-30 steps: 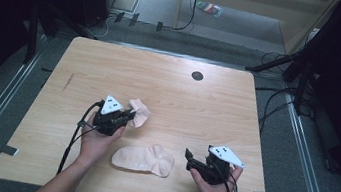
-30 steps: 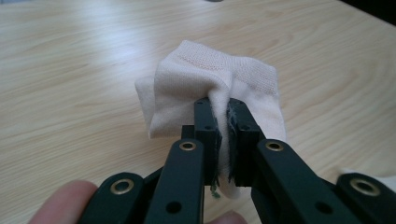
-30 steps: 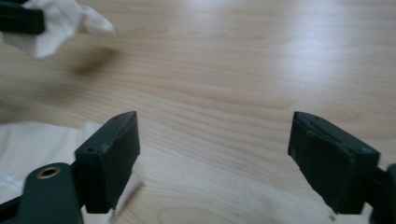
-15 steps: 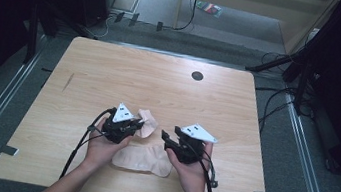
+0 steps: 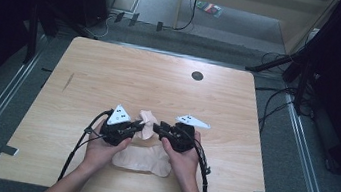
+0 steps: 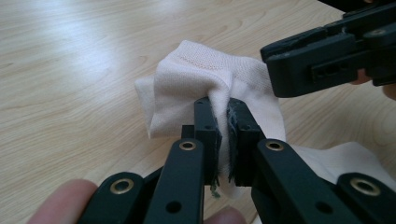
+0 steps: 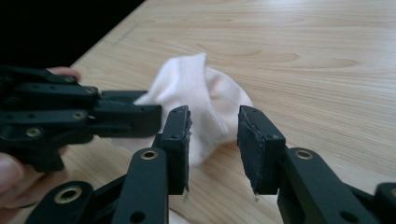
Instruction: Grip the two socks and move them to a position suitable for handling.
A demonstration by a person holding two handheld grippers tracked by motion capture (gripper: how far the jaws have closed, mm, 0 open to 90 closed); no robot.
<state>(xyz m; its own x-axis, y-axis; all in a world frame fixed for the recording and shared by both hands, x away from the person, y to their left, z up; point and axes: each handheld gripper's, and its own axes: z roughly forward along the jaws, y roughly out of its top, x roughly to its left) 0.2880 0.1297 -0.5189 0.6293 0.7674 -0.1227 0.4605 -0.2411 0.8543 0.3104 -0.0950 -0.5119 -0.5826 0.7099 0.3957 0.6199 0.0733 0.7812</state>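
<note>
The left gripper (image 6: 223,135) pinches a pale sock (image 6: 187,88) lifted at the table's (image 5: 111,72) near middle, seemingly presenting its cuff so the right gripper (image 7: 214,144), jaws apart, can grab it.

The left hand-held gripper (image 6: 223,135) is clamped tight, the right hand-held gripper (image 7: 214,135) gapes facing it.

Left tool (image 6: 223,135) clamped on pale sock (image 6: 187,88).
</note>
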